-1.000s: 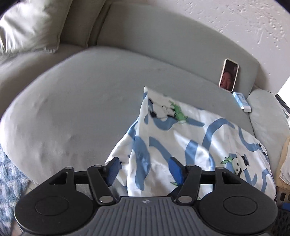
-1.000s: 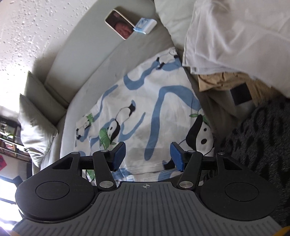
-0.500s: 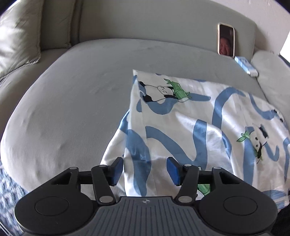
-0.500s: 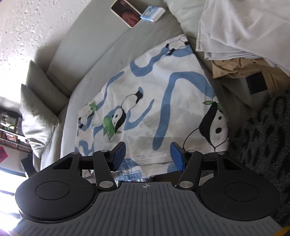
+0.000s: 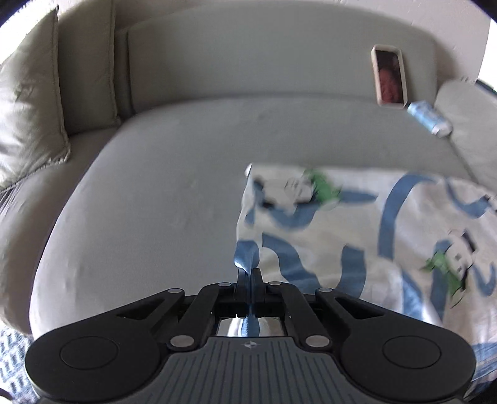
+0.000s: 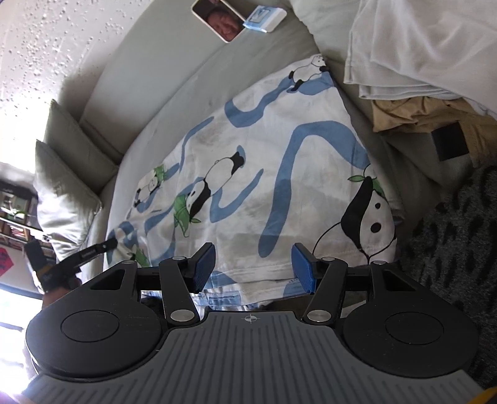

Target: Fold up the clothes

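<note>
The white cotton garment printed with blue bands and pandas [image 6: 273,161] lies spread flat on the grey upholstered sofa seat [image 5: 161,192], its near hem at the seat's front edge.

Left gripper [image 5: 249,273]: jaws closing, a blue-printed fold of the garment's near left corner is pinched between them, and the cloth rises from the seat into the grip. The right wrist view shows the same gripper at the left, reaching that corner; the view from the left wrist is blurred.

Right gripper [image 6: 253,264]: jaws released and standing apart over the garment's near hem, the cloth beneath and between them with no pad pressing on it.

Against the sofa backrest lean a cream-cased phone [image 6: 219,18] and, just beside it, a small blue-and-white box [image 6: 264,17]. A pile of white cloth [image 6: 419,46] over tan fabric [image 6: 413,112] sits to the right of the garment. A pale grey cushion [image 5: 28,118] rests at the seat's far left.
</note>
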`<state>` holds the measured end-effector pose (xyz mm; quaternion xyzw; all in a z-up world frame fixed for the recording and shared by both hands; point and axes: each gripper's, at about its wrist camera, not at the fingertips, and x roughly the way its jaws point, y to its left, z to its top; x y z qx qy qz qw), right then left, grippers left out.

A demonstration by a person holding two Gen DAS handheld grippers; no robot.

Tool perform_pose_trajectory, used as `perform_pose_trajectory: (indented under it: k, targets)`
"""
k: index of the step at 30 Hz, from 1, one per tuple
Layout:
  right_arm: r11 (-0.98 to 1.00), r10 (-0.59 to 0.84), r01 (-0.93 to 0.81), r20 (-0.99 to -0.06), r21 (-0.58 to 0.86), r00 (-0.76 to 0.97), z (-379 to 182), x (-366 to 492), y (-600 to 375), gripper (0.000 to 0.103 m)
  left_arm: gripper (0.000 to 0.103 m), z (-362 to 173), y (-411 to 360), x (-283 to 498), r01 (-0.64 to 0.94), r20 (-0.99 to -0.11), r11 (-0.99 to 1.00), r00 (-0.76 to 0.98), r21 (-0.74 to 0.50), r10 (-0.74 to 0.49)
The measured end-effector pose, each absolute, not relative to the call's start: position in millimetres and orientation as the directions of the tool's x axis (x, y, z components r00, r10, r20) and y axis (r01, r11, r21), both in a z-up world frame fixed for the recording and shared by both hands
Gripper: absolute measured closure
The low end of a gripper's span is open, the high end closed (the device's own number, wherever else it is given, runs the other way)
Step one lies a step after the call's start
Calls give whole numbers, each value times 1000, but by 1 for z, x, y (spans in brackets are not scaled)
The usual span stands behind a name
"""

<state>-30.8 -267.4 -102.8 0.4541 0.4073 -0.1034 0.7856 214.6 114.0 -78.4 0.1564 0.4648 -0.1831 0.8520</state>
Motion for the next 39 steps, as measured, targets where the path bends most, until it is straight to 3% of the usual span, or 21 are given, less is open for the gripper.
perform_pose_trajectory:
  k: [2,3,5,7,8,10,12,17,20,25,28,34,39]
  targets:
    - [568,215,530,-735,630,643,-105,-28,-267,43,84,-88,118,213,424,-868,900,480,104,-127]
    - [568,217,531,-737,629,640,-105,-27,-267,43,66,-90,121,211,405,-872,908,477,104,-113]
    - [566,212,535,-738,627,641,-104,-27,-270,43,54,-84,127,199,362,-849,925,519,113,-99]
    - [560,191,543,-735,626,650,-101,-28,-277,40,56,-71,132,184,349,-821,933,555,85,-132]
    - [557,172,550,-734,623,657,-99,-29,-282,33,57,-65,133,177,369,-814,928,551,41,-183]
    - [558,140,564,-738,609,660,-96,-30,-288,30,59,-60,131,161,429,-823,900,480,-80,-302]
    - [570,139,560,-743,601,655,-95,-30,-289,30,58,-61,128,140,468,-817,859,399,-210,-417]
    - [599,212,509,-736,618,643,-104,-32,-269,41,59,-79,122,95,361,-762,842,380,-400,-525]
    - [599,221,509,-739,618,637,-109,-35,-261,47,68,-86,112,74,363,-734,843,426,-397,-529]
    - [553,163,577,-758,601,632,-107,-57,-270,47,69,-94,113,70,324,-712,815,399,-480,-578]
    - [514,128,618,-765,596,631,-107,-67,-278,43,68,-90,111,72,328,-717,834,428,-444,-550]
    - [723,-81,632,-875,278,478,-108,-51,-266,45,66,-84,109,73,345,-711,837,445,-426,-545]
    - [784,-50,575,-899,234,434,-122,-36,-254,46,66,-88,112,73,335,-723,842,434,-424,-537]
